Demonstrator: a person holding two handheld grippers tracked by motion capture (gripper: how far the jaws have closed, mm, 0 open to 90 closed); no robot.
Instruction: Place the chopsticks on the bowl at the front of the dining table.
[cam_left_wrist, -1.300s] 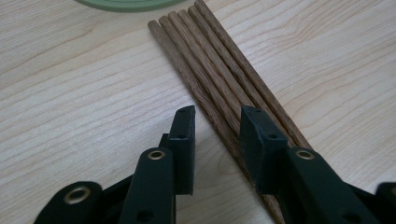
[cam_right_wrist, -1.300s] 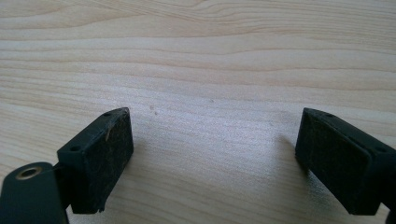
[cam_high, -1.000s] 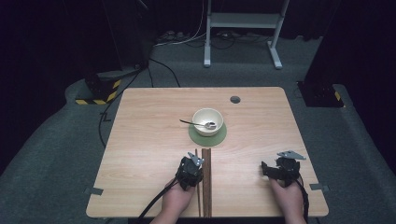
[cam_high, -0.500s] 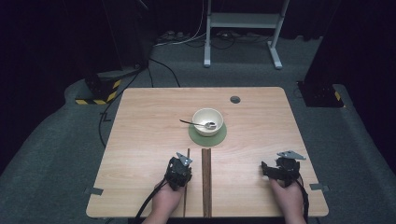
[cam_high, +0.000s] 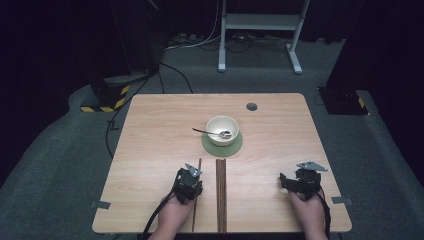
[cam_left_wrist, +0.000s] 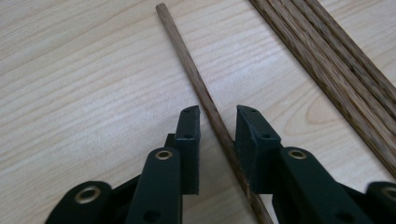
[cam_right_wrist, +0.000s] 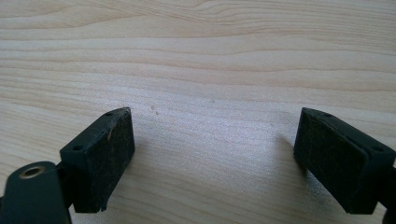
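Left gripper (cam_left_wrist: 217, 122), jaws narrow around single chopstick (cam_left_wrist: 196, 81) at lower centre, seemingly mid-grasp, needs closing; right gripper (cam_right_wrist: 212, 154) wide, empty.

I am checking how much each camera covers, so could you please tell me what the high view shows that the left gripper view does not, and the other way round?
The high view alone takes in the cream bowl with a spoon in it on a green mat, and the right gripper. The left gripper view alone shows the gaps between the jaws and the single chopstick lying between them. Both show the left gripper, that chopstick, the bundle of chopsticks beside it, and the wooden table.
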